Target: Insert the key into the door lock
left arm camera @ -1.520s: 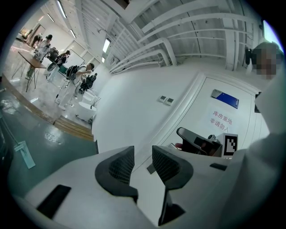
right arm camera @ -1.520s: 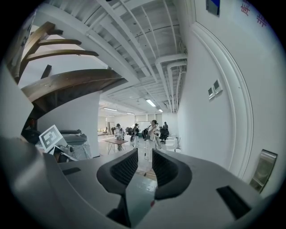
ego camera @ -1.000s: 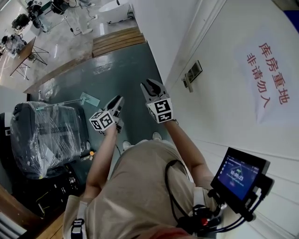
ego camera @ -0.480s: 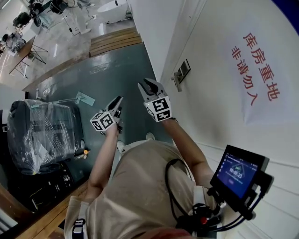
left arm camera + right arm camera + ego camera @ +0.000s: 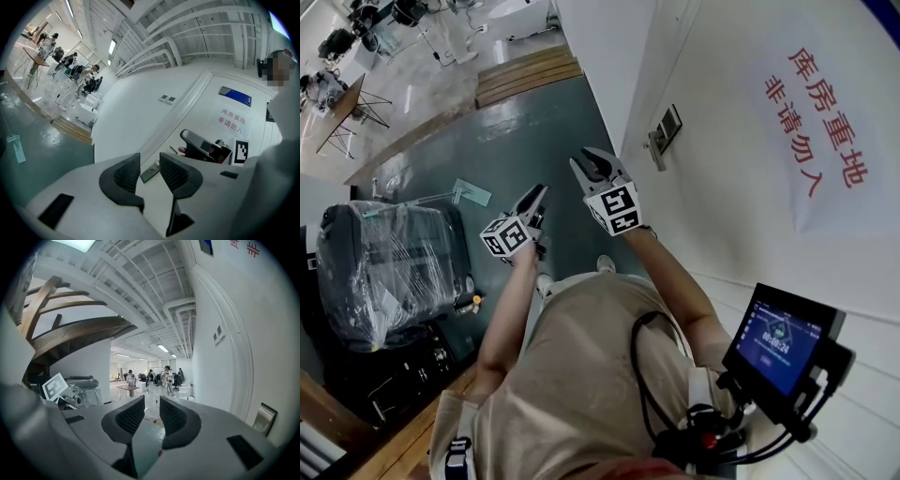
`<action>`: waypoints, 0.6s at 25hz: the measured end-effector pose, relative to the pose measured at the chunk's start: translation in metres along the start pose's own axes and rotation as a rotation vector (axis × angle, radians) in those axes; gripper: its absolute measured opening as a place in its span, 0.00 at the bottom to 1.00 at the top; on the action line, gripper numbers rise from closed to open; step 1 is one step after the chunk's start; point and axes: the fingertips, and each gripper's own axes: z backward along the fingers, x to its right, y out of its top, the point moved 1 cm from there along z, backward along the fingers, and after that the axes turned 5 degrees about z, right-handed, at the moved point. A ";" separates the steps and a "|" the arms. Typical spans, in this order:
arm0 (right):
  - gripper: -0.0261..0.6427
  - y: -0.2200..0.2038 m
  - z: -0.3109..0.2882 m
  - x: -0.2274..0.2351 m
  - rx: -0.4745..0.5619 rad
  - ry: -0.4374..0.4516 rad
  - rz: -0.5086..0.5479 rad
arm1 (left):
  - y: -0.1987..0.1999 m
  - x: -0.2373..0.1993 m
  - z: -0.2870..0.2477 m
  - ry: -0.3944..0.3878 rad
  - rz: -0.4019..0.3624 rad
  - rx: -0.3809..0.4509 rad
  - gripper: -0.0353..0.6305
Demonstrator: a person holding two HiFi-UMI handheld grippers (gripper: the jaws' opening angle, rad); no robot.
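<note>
Neither tool has changed its pose much over the last second, but the lock has slid up and leftward in the head view and sits a touch nearer the right tool. That tool is raised in front of the person, its jaws a narrow gap apart with nothing between them. Its own camera looks past them along the wall into a bright hall with people far off.

The lock, a small grey plate on the white door, lies ahead of the right tool and off to its right, clearly apart from it. In the right gripper view the same plate shows low at the right edge.

The left tool is held just to the left of the right one and slightly lower, its jaws likewise narrowly parted and empty. Through their gap the left gripper view frames the lock plate, farther off on the door.

Beyond the right tool, higher on the door, hangs a sign with red characters. Below and left of the left tool, on the dark green floor, stands a bundle wrapped in clear film.
</note>
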 end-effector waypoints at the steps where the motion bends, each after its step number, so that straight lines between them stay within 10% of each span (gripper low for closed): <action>1: 0.19 0.002 -0.002 -0.004 0.005 0.004 -0.001 | 0.003 -0.002 0.002 -0.002 -0.002 -0.004 0.26; 15: 0.19 0.026 -0.040 -0.041 0.022 -0.094 -0.011 | 0.056 -0.030 0.026 -0.078 -0.056 -0.074 0.26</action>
